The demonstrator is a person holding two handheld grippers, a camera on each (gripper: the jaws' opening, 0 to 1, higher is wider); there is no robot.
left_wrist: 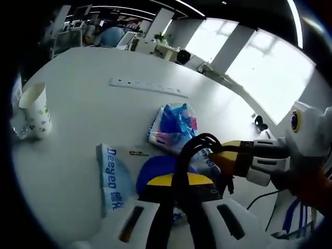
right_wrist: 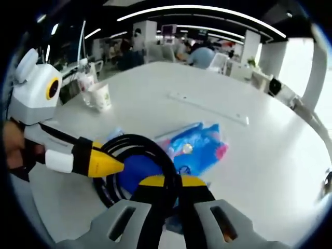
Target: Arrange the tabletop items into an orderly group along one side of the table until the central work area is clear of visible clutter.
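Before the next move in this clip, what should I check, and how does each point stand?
1. Black cable held: ok, both hand-held grippers, left and right, are closed on it.
2. Cable free of the blue pack: cannot tell, the loop overlaps it.
3. Centre cleared: not ok, blue pack, Deeyeo packet and power strip lie spread out.
4. Paper cup upright at the edge: ok.
5. Bare table beside the pack: ok.

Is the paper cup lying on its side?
No, the paper cup stands upright on the white table, its open mouth facing up.
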